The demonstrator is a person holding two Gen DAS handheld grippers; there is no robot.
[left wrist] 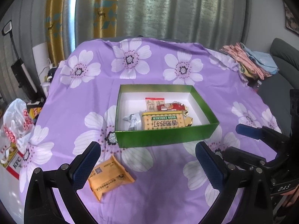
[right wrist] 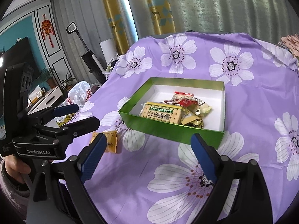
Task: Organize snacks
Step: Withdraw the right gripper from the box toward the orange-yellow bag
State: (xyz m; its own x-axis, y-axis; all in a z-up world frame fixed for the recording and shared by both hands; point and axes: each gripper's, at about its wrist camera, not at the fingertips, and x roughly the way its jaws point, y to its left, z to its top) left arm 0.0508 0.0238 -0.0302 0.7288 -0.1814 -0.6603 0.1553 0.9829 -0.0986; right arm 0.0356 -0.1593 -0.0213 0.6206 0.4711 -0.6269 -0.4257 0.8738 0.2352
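Snacks (left wrist: 160, 118) (cracker pack foremost) inside green box (left wrist: 164, 137)

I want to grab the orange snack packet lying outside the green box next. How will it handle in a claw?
The orange packet looks like puffy sealed film, so probably light and squashy. Its glossy wrapper may slip. It lies flat on the cloth, so it should slide, not roll.

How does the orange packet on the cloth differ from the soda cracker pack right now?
The orange packet lies alone on the purple cloth, outside the green box; the soda cracker pack sits inside it, on other snacks. The orange packet is plain orange with small print; the cracker pack is cream with a green band. The orange one lies nearest the left gripper. Both are sealed, flat and ungripped.
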